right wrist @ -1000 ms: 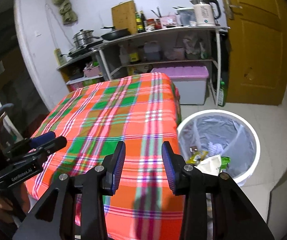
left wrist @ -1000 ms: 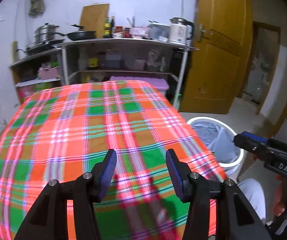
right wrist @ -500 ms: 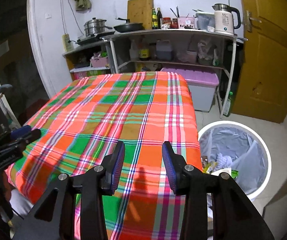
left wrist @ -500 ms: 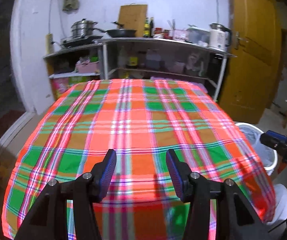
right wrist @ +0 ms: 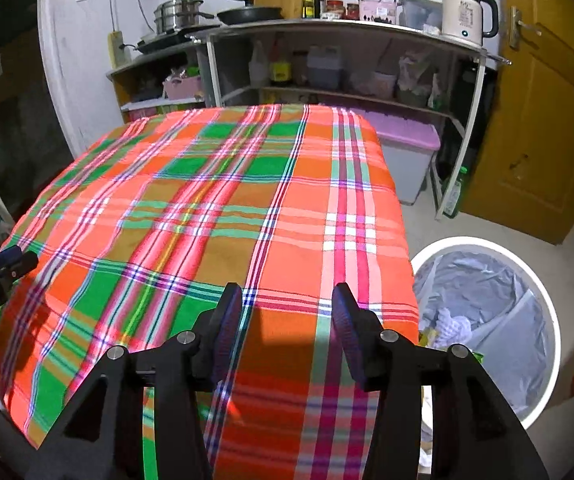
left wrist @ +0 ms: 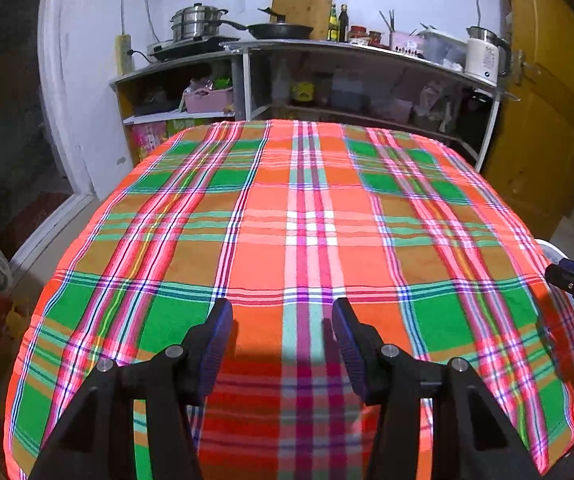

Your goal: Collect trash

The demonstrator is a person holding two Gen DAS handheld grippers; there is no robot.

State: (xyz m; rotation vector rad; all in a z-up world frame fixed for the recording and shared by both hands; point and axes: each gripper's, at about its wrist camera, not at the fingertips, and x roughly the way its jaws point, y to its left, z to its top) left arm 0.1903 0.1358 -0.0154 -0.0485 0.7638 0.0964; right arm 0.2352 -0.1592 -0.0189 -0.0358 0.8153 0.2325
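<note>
Plainly we hold nothing at present; the left gripper (left wrist: 283, 340) hangs with its fingers spread apart and bare over the near edge of the plaid tablecloth (left wrist: 307, 220), and no scrap of rubbish shows anywhere on that cloth from this side. Moving rightward, the right gripper (right wrist: 287, 328) hangs likewise released and unladen over the cloth's near right corner; at about four o'clock from it stands the white trash bin (right wrist: 543, 296) on the floor, just beside the table, lined with a grey bag (right wrist: 483, 292); crumpled white paper and yellow-green wrappers (right wrist: 453, 326) already lie at the bag's near side, partly hidden behind the gripper's frame. We judge the collecting all but done, so the step in hand is a checking sweep; to do it well we should keep both grippers level and unhurried, scan the cloth from nine o'clock across to three, then look at the floor around the bin's rim; anything found is best pinched at its bulk and carried low over the bag before we let go.
</note>
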